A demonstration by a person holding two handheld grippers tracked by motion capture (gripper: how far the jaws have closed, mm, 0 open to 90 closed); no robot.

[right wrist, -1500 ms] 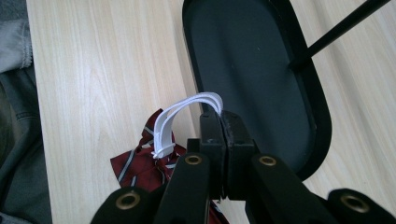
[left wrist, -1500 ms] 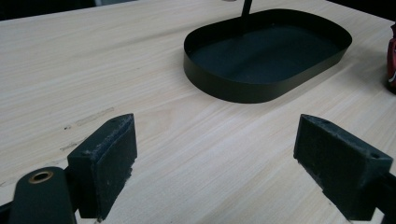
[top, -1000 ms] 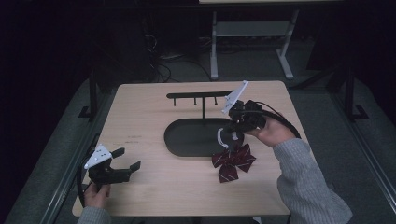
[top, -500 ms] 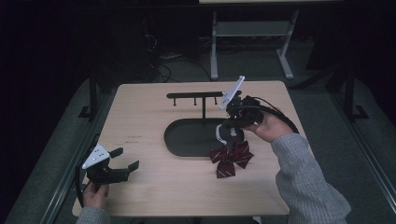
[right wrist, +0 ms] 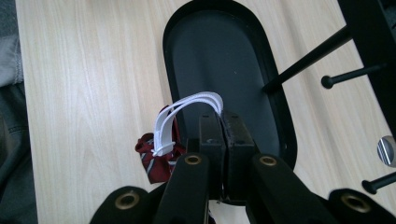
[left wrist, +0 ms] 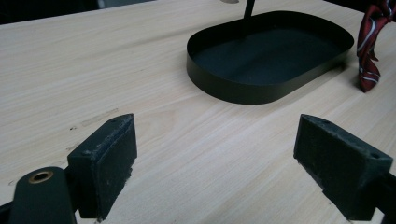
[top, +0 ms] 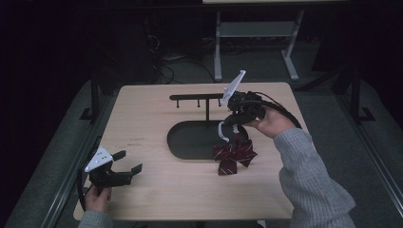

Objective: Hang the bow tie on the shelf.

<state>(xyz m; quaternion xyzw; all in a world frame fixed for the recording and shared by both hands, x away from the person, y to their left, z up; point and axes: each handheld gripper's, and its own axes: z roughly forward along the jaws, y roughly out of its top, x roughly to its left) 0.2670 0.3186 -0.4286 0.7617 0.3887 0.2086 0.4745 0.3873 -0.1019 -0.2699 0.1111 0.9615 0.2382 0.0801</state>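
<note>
Jaws of the right gripper [top: 231,124] are pressing tight together on a white elastic strap [right wrist: 187,112], which is looping out from between the pads in the right gripper view. That strap is leading down to a dark red striped bow tie [top: 233,156], which is hanging below the gripper with its lower folds touching the wooden table [top: 157,199], just beside the near right edge of the black oval tray [top: 190,140]. In the left gripper view the bow tie [left wrist: 371,42] is showing at the far right, next to the tray's wall [left wrist: 233,84].

A thin black post is rising from the tray and carrying a black peg rail [top: 197,97] across the far side; the right gripper is hovering near the rail's right end, above the tray's right part.

At the near left corner of the table, the left gripper [top: 127,164] is sitting with its jaws spread wide apart and nothing between the pads [left wrist: 107,163], well apart from the tray and the bow tie.
</note>
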